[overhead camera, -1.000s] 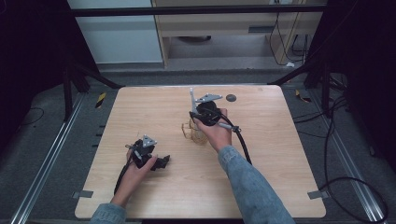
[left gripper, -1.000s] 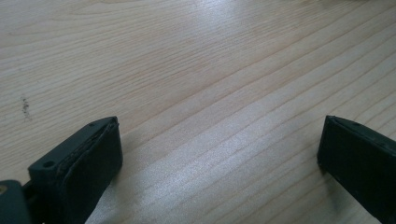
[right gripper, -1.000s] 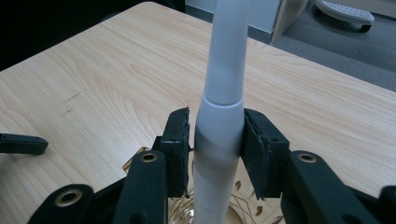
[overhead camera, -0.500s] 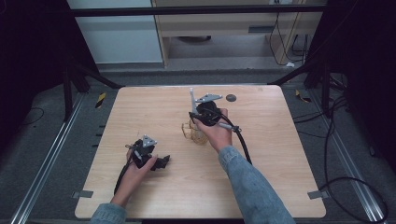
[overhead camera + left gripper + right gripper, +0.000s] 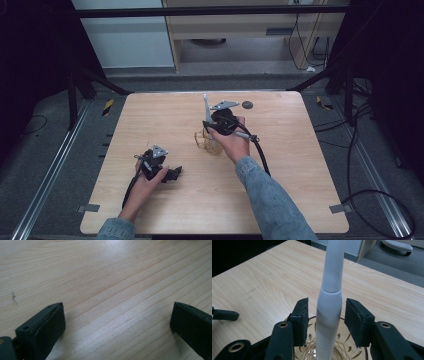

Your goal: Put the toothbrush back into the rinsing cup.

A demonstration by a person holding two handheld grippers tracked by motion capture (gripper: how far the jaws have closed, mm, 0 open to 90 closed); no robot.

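Standing in a cut glass (image 5: 332, 350), white wand (image 5: 331, 300) | right gripper (image 5: 327, 315) fingers spread beside it | left gripper (image 5: 117, 322) fingers spread, lying on pale wood counter (image 5: 300, 165) | grey floor (image 5: 50, 160) surrounding.

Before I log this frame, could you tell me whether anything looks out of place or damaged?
Nothing looks spilled or damaged. The white stick stands in the cut-glass cup, between the open right gripper jaws, without visible contact.

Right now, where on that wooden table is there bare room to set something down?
The right side of the table, past the right gripper and its cable, is bare. So is the far left corner, beyond the left gripper. The middle is crowded: a cut glass holds a white stick between the right gripper's jaws. A small dark disc lies near the far edge.
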